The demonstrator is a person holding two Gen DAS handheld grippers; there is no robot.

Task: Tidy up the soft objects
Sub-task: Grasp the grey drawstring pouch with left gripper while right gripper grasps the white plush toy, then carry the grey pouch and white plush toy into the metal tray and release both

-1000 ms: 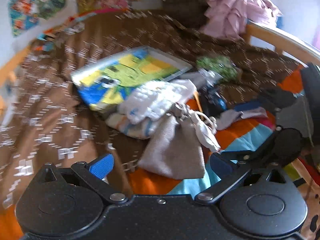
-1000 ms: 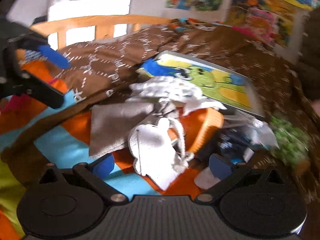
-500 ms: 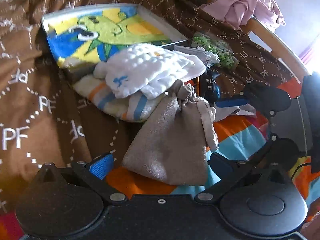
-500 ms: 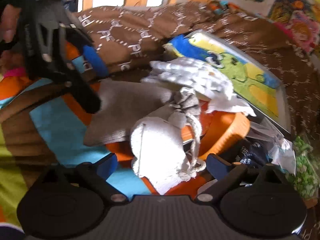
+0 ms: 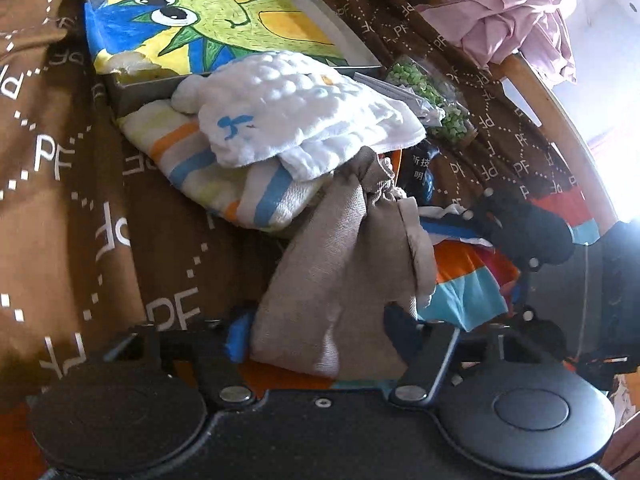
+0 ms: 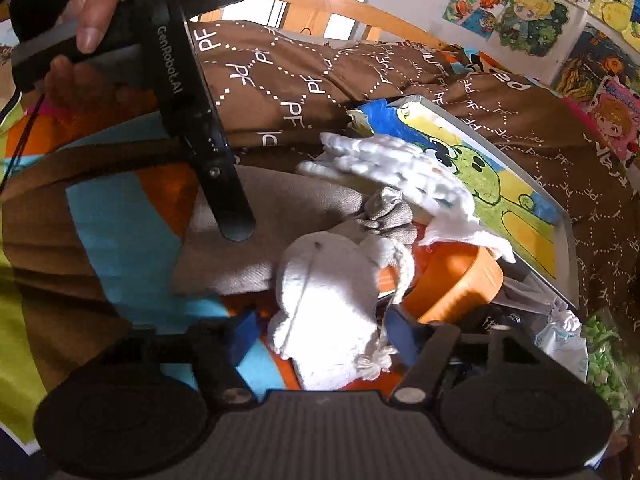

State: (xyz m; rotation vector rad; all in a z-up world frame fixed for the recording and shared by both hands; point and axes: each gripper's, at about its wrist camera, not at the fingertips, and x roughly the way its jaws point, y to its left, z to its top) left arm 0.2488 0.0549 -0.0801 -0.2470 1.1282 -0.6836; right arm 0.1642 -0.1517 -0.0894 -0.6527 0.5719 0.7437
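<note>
The left tool (image 5: 316, 330) has just been closing and now pinches the bottom edge of the grey pouch (image 5: 340, 264) on the bed. The right tool (image 6: 320, 330), also just closing, grips the white pouch (image 6: 328, 292) lying beside the grey one.

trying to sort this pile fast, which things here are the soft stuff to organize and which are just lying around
Part of the job:
grey pouch
white pouch
white cloth
striped towel

Just lying about:
dinosaur picture
orange bowl
bag of green bits
pink clothes
</note>
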